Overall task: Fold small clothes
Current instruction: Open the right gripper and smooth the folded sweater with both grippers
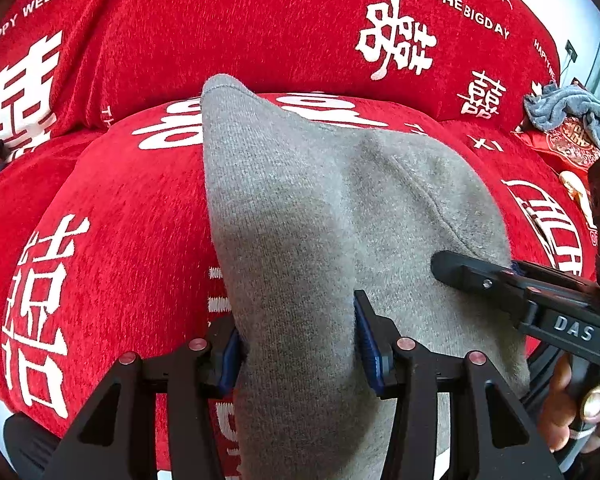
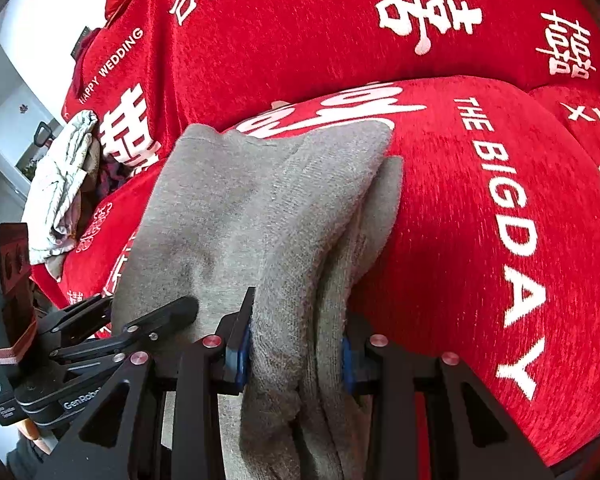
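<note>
Grey knitted socks (image 1: 300, 200) lie in a stack on a red sofa cushion (image 1: 120, 220) printed with white characters. My left gripper (image 1: 298, 348) is shut on a raised fold of the upper sock, with its blue pads pressing on both sides. From the right, my right gripper (image 1: 480, 270) reaches onto the same stack, one finger on top of the cloth. In the right wrist view the right gripper (image 2: 294, 356) is shut on the bunched grey socks (image 2: 260, 208). There the left gripper (image 2: 140, 308) shows at the left edge of the stack.
The red sofa backrest (image 1: 260, 20) rises behind the cushion. A grey cloth heap (image 1: 572, 112) and a red embroidered pouch (image 1: 560, 144) lie at the right. A pale crumpled cloth (image 2: 60, 184) sits at the sofa's left end. A person's thumb (image 1: 592, 404) grips the right handle.
</note>
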A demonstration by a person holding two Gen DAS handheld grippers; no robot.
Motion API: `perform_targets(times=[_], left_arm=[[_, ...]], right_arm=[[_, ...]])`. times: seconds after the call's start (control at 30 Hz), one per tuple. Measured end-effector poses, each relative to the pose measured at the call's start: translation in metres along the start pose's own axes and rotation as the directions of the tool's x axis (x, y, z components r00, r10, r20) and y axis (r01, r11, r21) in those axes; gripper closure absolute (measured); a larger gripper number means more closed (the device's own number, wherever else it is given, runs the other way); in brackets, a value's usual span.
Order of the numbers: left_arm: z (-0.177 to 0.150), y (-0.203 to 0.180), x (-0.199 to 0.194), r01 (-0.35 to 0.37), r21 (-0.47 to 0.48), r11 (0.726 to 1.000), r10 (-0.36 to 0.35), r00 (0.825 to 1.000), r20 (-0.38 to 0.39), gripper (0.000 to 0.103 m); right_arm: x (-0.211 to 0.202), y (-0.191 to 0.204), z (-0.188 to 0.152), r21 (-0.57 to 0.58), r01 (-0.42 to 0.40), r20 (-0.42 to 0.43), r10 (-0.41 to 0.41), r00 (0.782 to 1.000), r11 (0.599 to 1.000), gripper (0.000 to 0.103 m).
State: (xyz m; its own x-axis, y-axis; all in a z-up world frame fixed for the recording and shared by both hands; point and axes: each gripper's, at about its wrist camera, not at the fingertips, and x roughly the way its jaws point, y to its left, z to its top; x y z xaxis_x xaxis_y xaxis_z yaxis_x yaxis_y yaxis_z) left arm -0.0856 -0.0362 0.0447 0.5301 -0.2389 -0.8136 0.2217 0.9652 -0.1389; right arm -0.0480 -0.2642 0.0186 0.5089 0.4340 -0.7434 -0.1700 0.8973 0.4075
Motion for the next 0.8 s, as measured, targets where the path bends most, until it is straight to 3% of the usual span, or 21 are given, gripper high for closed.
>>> perform_targets(times=[0.07,0.17,0.27,0.33,0.37,0.5,0.63,0.8], left_arm=[[-0.001,0.004,-0.004,-0.025,-0.014,1.000,0.025,1.000,0.004,0.043],[0.001,0.015,-0.014,-0.042,-0.046,0.998,0.044,0.999,0.031,0.043],[0.005,0.020,-0.020,-0.134,-0.054,0.990,0.137,0.989,0.063,0.043],[0.006,0.021,-0.017,-0.238,-0.052,0.970,0.241,0.968,0.065,0.043],[0.006,0.022,-0.014,-0.254,-0.051,0.966,0.257,0.964,0.060,0.043],[0.005,0.027,-0.003,-0.262,-0.047,0.964,0.264,0.964,0.041,0.043],[0.008,0.035,0.005,-0.223,-0.056,0.973,0.225,0.974,0.024,0.043],[0.011,0.040,0.014,-0.181,-0.075,0.981,0.182,0.983,0.008,0.042]], right_arm=[[0.000,0.000,0.000,-0.004,0.029,-0.008,-0.029,1.000,1.000,0.062],[-0.008,0.003,0.000,-0.023,0.075,0.015,-0.075,0.997,0.997,0.059],[-0.025,0.017,0.001,-0.083,0.133,0.090,-0.126,0.988,0.988,0.058],[-0.035,0.027,0.001,-0.126,0.134,0.133,-0.117,0.984,0.983,0.058],[-0.039,0.035,0.002,-0.157,0.127,0.154,-0.103,0.983,0.979,0.059],[-0.029,0.054,0.003,-0.231,0.086,0.116,-0.060,0.991,0.969,0.059],[-0.001,0.032,0.006,-0.175,0.106,0.038,-0.101,0.994,0.979,0.061],[0.004,0.026,0.003,-0.180,0.085,0.043,-0.078,0.996,0.980,0.061]])
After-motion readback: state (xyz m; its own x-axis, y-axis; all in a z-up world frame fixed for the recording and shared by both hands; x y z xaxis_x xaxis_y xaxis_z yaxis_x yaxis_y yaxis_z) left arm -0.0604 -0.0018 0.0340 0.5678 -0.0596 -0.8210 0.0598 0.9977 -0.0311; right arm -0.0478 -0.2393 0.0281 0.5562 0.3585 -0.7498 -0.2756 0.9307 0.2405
